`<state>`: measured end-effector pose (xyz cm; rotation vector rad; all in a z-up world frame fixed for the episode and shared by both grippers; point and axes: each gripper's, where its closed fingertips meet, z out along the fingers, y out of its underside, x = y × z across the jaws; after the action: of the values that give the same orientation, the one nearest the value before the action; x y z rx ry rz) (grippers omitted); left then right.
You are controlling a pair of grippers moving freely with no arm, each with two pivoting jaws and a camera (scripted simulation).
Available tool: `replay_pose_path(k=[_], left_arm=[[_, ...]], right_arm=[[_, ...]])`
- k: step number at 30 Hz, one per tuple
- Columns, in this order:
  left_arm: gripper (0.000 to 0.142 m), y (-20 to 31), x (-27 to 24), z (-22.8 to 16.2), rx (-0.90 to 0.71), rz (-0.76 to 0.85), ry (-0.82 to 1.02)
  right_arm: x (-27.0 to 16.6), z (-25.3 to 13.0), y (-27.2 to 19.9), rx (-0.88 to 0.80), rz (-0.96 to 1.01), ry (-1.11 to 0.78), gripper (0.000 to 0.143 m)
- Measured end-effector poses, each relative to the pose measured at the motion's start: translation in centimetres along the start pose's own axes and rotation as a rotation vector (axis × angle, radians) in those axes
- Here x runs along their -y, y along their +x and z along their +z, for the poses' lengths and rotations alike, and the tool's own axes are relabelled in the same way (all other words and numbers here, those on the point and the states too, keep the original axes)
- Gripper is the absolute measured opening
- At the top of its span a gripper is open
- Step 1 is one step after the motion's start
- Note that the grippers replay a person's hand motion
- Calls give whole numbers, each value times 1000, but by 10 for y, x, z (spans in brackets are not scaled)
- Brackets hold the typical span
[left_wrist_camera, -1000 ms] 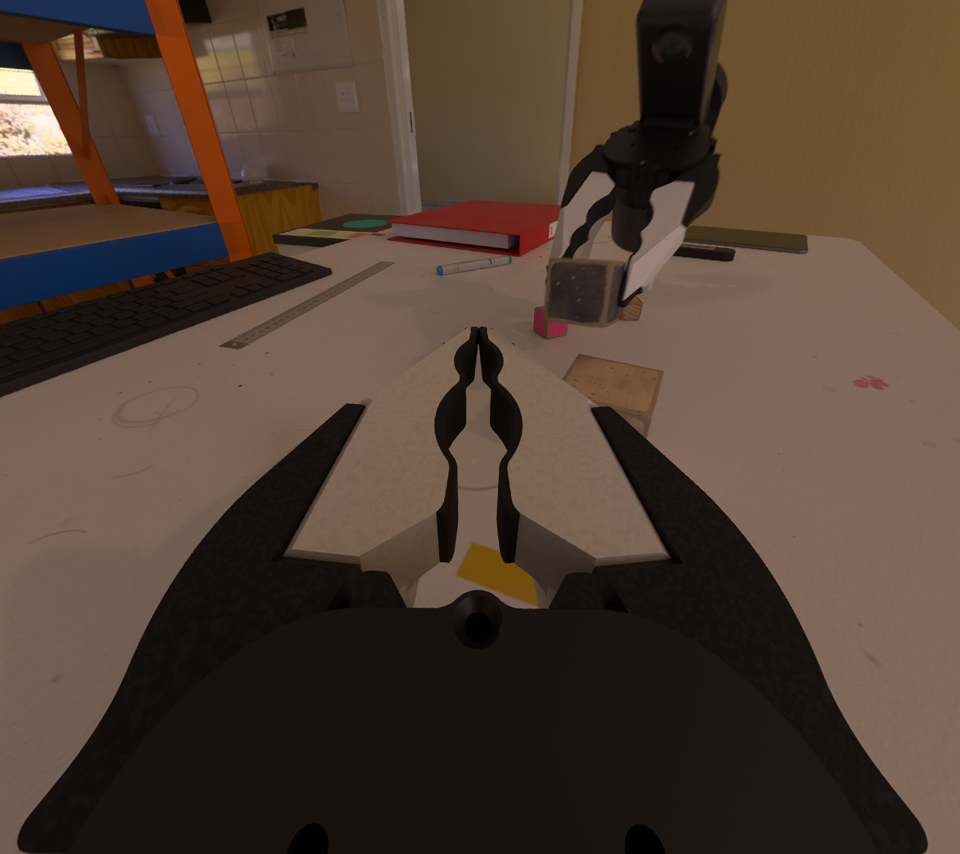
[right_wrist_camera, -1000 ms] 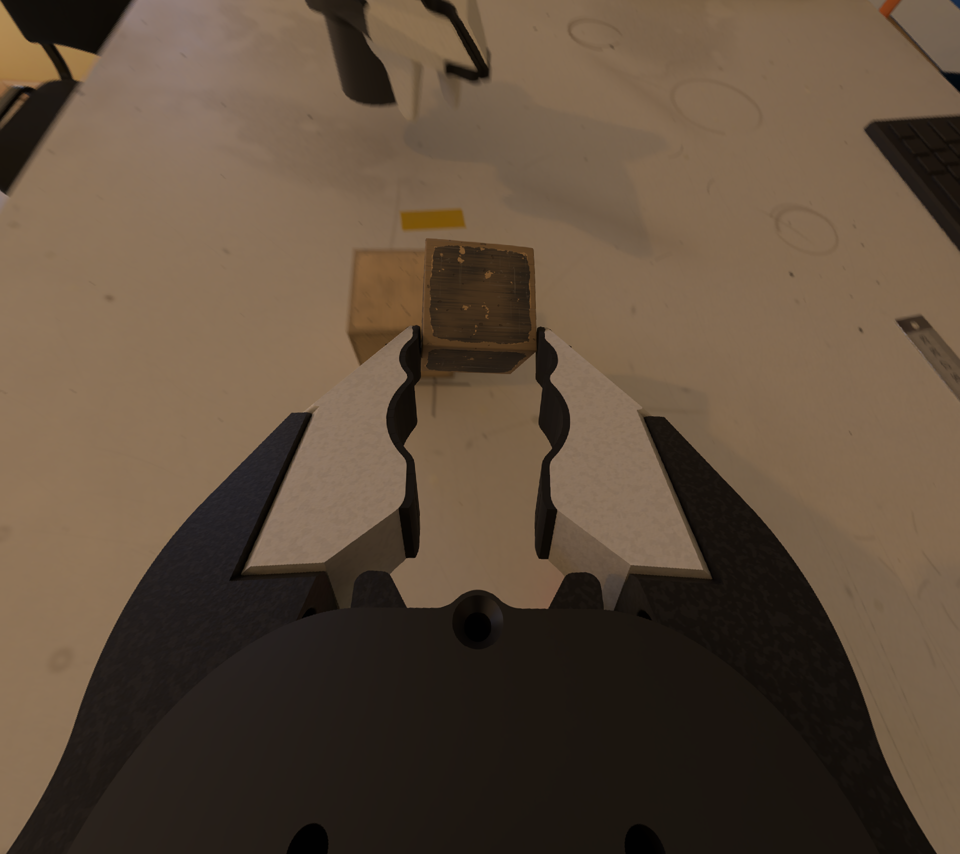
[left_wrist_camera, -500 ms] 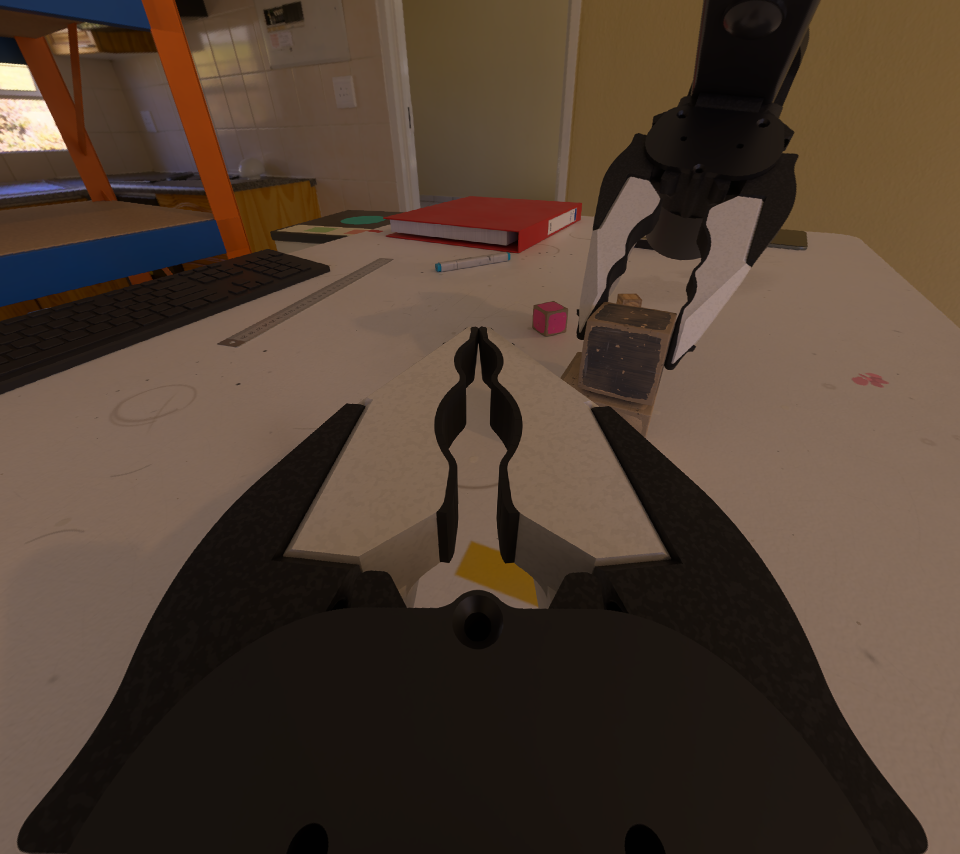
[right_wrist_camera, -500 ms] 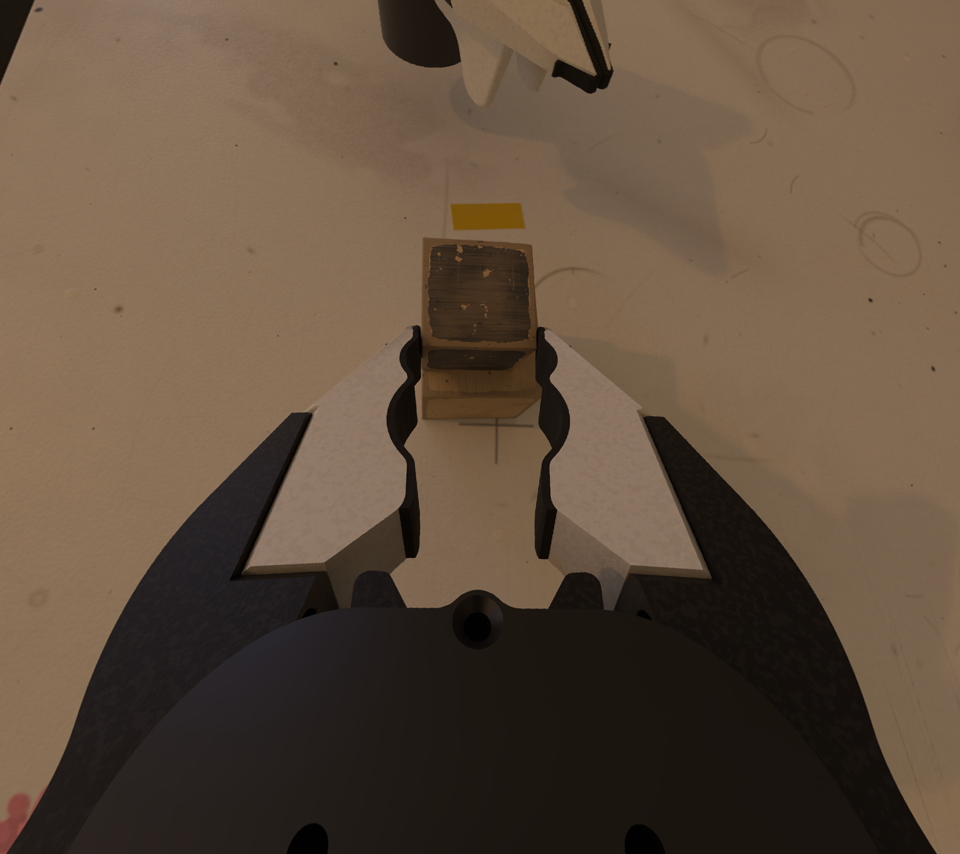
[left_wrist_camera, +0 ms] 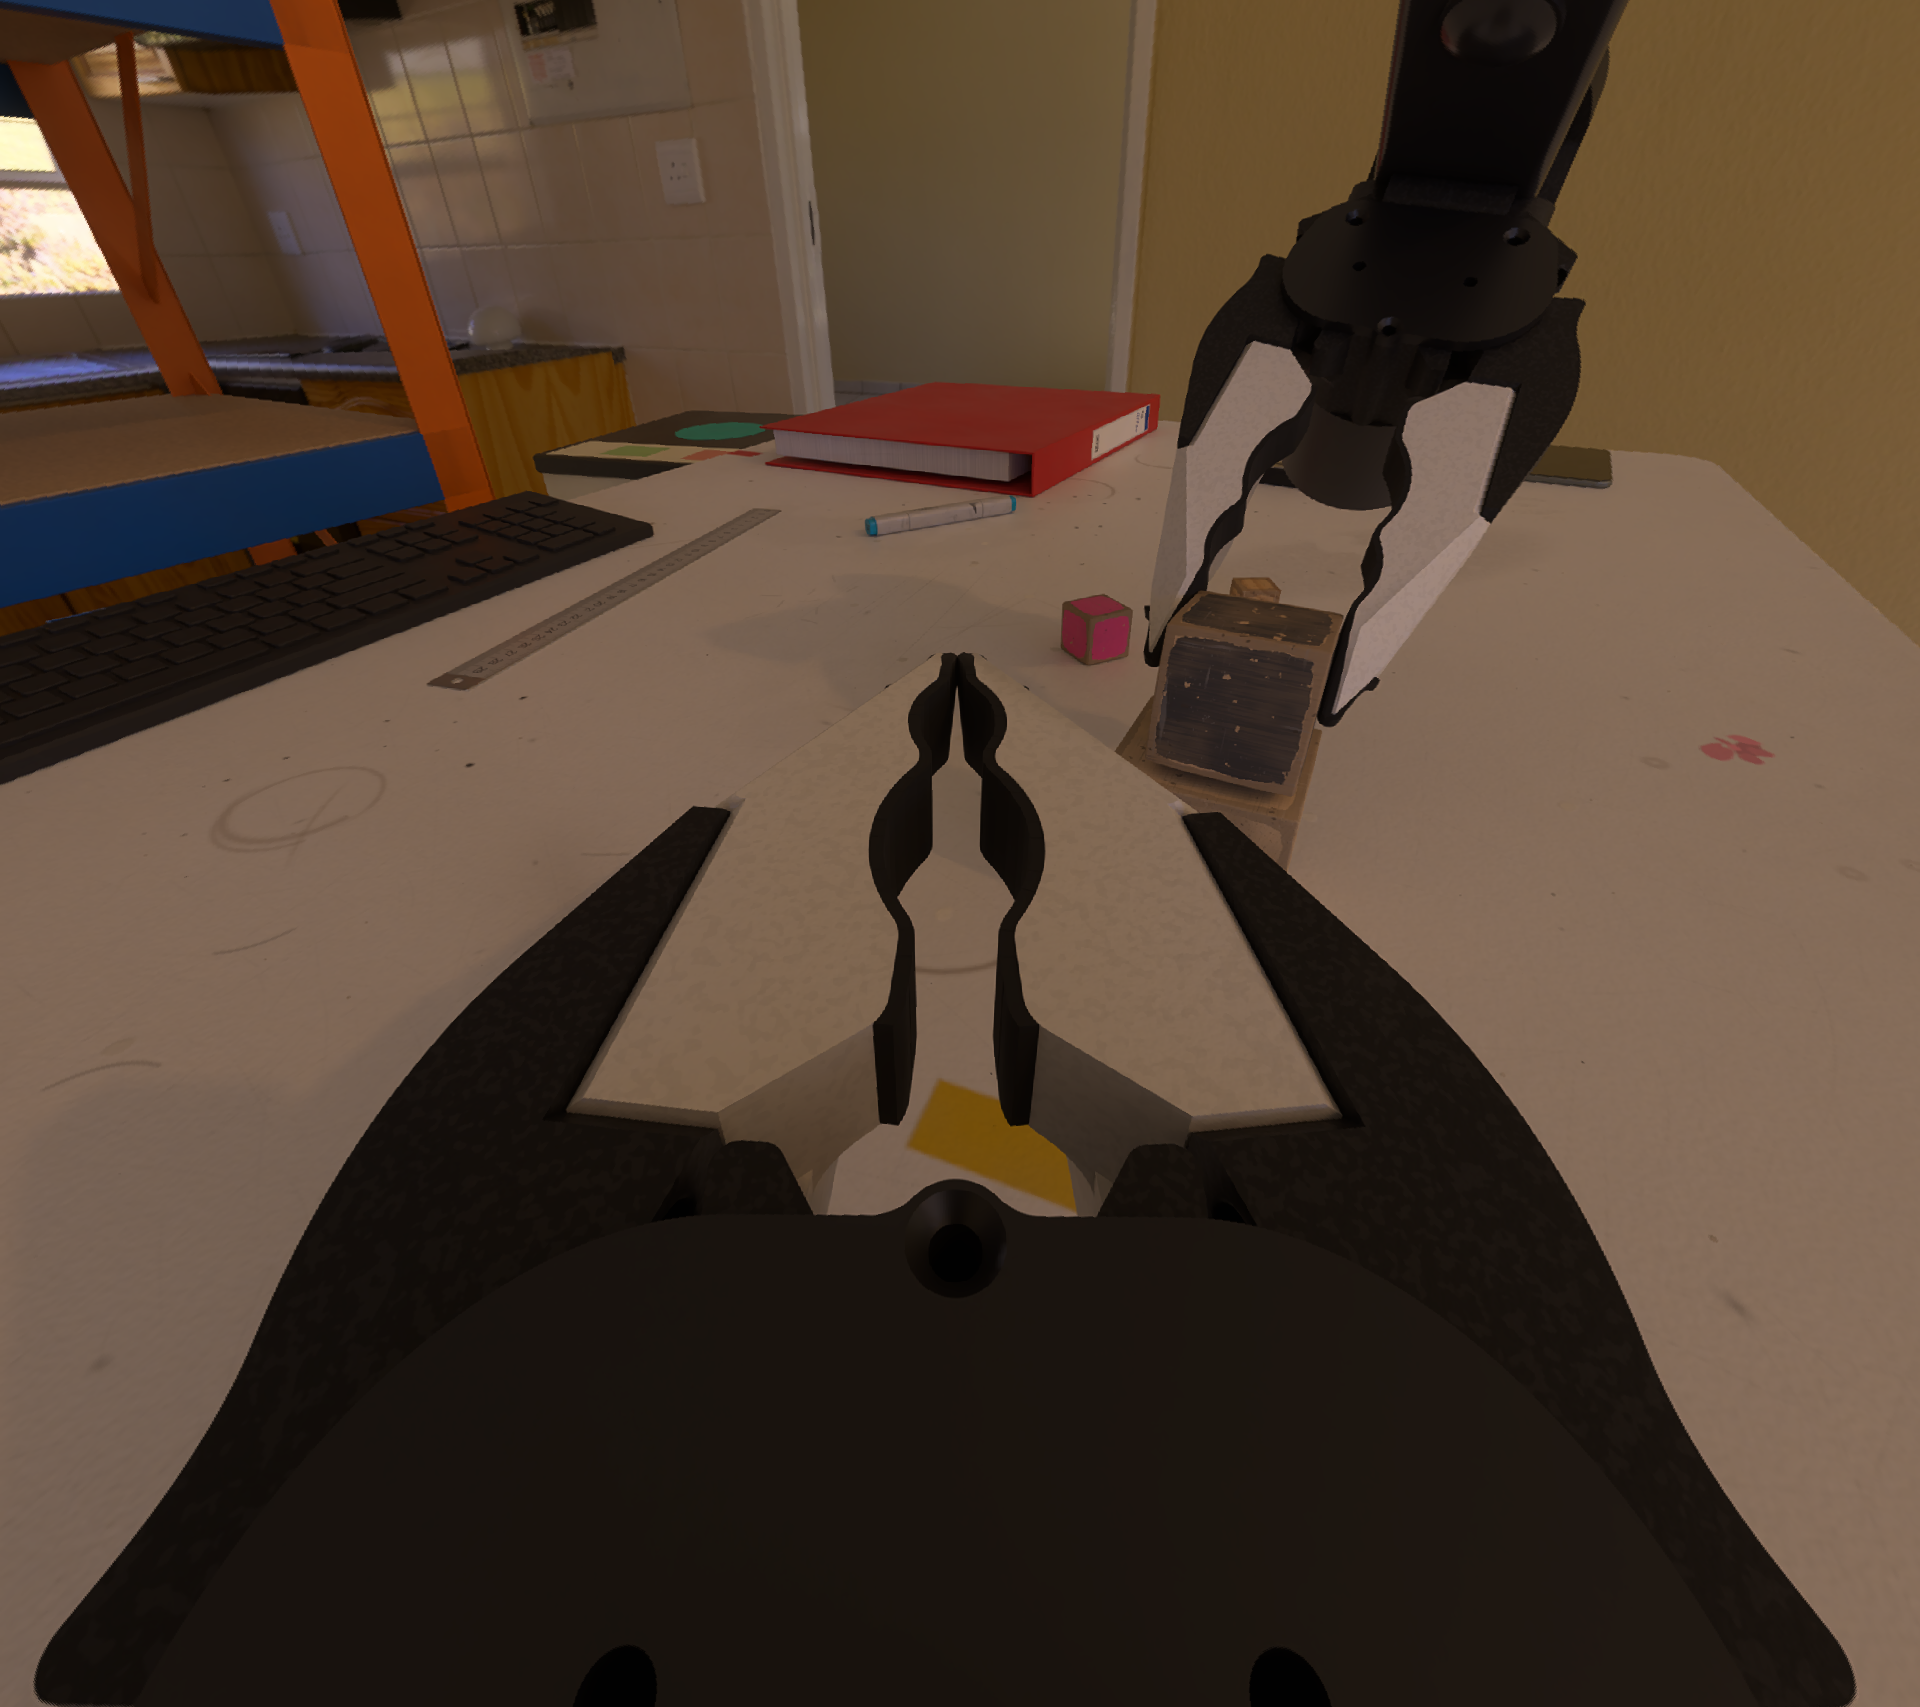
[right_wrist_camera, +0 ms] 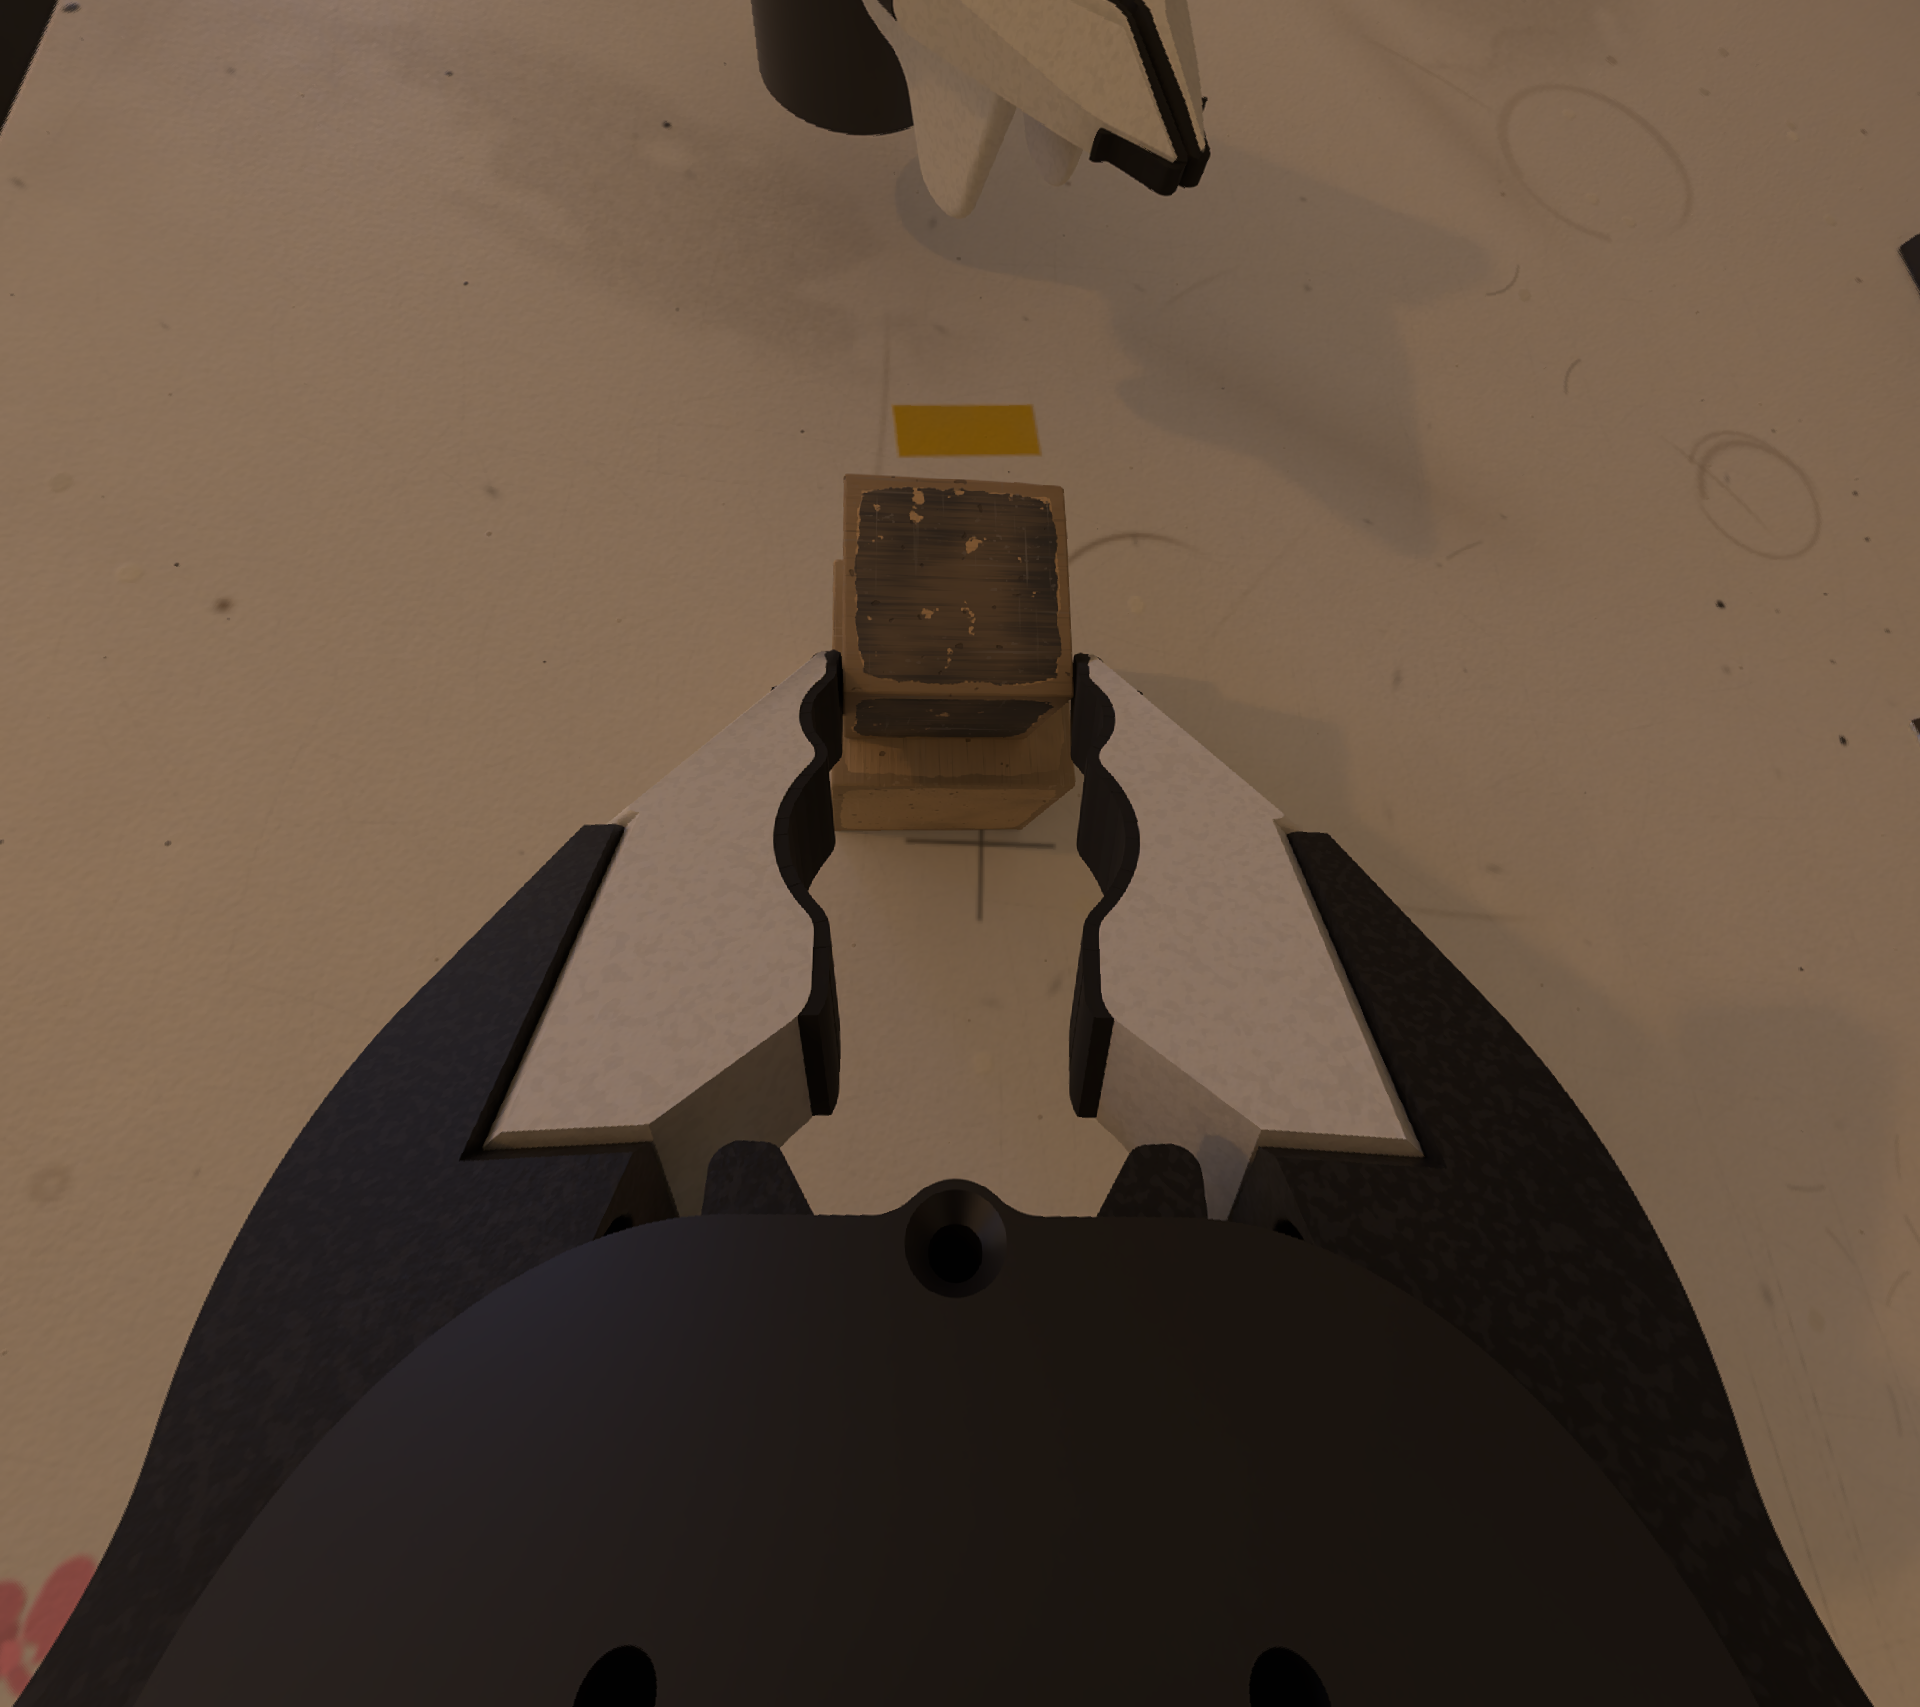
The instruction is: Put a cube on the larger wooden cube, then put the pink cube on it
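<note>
Right hand-held gripper [right_wrist_camera: 954, 681] points steeply down (fingers flanking dark cube [right_wrist_camera: 958, 582]).

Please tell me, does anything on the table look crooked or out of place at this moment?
Slightly, yes. The dark cube between the fingers of the right gripper sits a little tilted and twisted on the larger wooden cube, not square with it. The pink cube stands normally on the table.

The dark cube [right_wrist_camera: 958, 587] sits on the larger wooden cube [right_wrist_camera: 951, 790], pink cube [left_wrist_camera: 1095, 629] beside them.
</note>
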<state>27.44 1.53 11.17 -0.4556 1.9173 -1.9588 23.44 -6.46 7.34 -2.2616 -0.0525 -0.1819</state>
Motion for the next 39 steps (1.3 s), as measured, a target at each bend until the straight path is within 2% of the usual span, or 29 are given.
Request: replay_pose_path(k=[3,7,11,19,26,30,34,36,39], left_arm=[[0,0,0,0,-2,0,-2],[0,0,0,0,-2,0,-1],[0,1,0,0,-2,2,1],[0,1,0,0,-2,7,-2],[0,2,-1,1,-5,13,-9],[0,3,-1,1,-6,16,-9],[0,3,-2,2,-7,24,-17],[0,3,-3,2,-9,23,-21],[0,3,-3,2,-11,14,-22]], right_arm=[[0,-2,1,-10,-9,10,44],[5,-10,2,3,13,61,53],[1,-13,5,0,13,52,54],[3,-4,2,2,15,55,43],[3,-4,1,6,19,56,43],[-6,-30,18,-52,5,40,54],[-37,-82,64,-195,245,49,51],[-67,-98,80,-254,384,-19,48],[-106,-102,80,-273,468,-185,48]])
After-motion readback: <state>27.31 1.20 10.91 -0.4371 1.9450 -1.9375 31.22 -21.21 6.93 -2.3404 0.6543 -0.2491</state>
